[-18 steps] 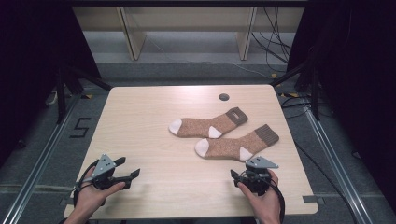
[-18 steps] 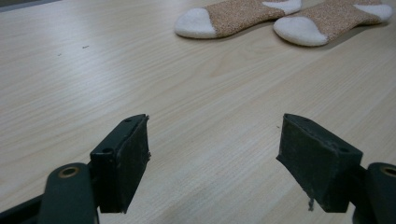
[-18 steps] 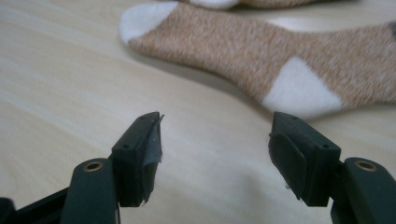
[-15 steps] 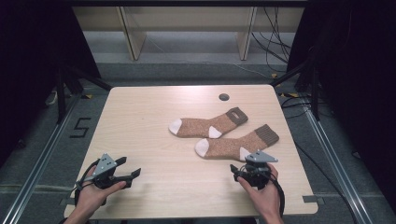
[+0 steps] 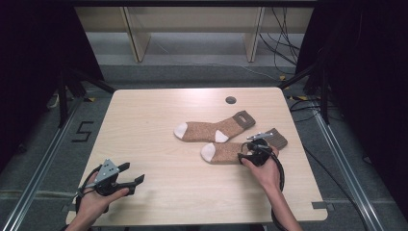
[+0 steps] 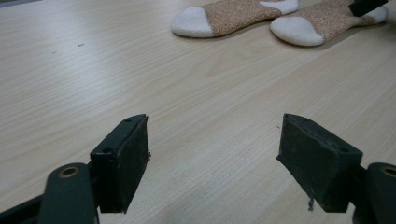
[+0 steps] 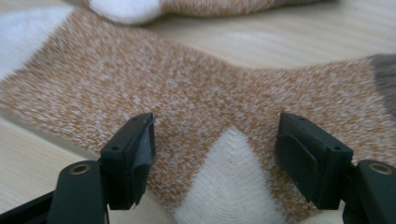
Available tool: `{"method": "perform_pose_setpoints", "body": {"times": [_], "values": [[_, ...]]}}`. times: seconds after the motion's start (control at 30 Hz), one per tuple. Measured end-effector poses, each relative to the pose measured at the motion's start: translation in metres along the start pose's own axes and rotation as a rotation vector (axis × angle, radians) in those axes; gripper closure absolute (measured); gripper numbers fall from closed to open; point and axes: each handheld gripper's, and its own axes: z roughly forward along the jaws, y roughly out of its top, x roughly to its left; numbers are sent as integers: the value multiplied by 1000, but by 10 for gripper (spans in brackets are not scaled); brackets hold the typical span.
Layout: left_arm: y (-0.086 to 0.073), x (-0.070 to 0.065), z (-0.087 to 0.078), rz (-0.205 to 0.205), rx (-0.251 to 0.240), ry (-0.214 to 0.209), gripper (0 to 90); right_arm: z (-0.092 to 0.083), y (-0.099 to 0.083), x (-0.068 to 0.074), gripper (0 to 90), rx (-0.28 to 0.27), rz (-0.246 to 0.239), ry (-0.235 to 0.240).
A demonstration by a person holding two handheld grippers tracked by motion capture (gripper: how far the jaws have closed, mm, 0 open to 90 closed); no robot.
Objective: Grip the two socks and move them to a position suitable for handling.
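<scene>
Your left gripper [image 5: 129, 177] sat low over the near left corner of the light wooden table [image 5: 159, 120], held in your left hand [image 5: 96, 202]. Its jaws stood wide apart, released, nothing between them, just bare tabletop under them in the left gripper view [image 6: 212, 154]. It pointed toward the socks, well apart from them.

Your right gripper [image 5: 250, 153] was farther in, on the right side of the table, in your right hand [image 5: 264, 171]. Jaws spread wide there too, released, not pinching anything. In the right gripper view [image 7: 215, 154] they straddled the near sock [image 7: 210, 98] right at its white heel patch [image 7: 229, 186], pads on either side of it; whether they touched the fabric I couldn't tell.

The near sock [image 5: 226, 151] lay flat, brown knit, white toe pointing left, darker cuff at the right past your gripper. The far sock [image 5: 211, 130] lay just behind it, same pattern, toe left, cuff angled up to the right, close to the near one, touching or nearly so at the heel.

Past both, a small round dark hole [image 5: 230, 100] sat near the far edge of the table. Beyond the table, wooden shelf legs [image 5: 137, 41] and loose cables [image 5: 284, 43] on the floor.
</scene>
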Motion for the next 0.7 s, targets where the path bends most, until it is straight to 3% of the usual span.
{"method": "perform_pose_setpoints", "body": {"times": [0.2,0.47,0.6,0.7], "values": [[1,0,1,-8,8,6,238,4,1,1,351,11,-4,-7],[0,-1,3,-5,15,1,237,3,4,8,701,31,-14,-3],[0,-2,2,-4,16,0,237,2,7,14,759,44,-13,-18],[0,-2,3,-4,9,-6,237,0,9,15,779,49,5,0]]}}
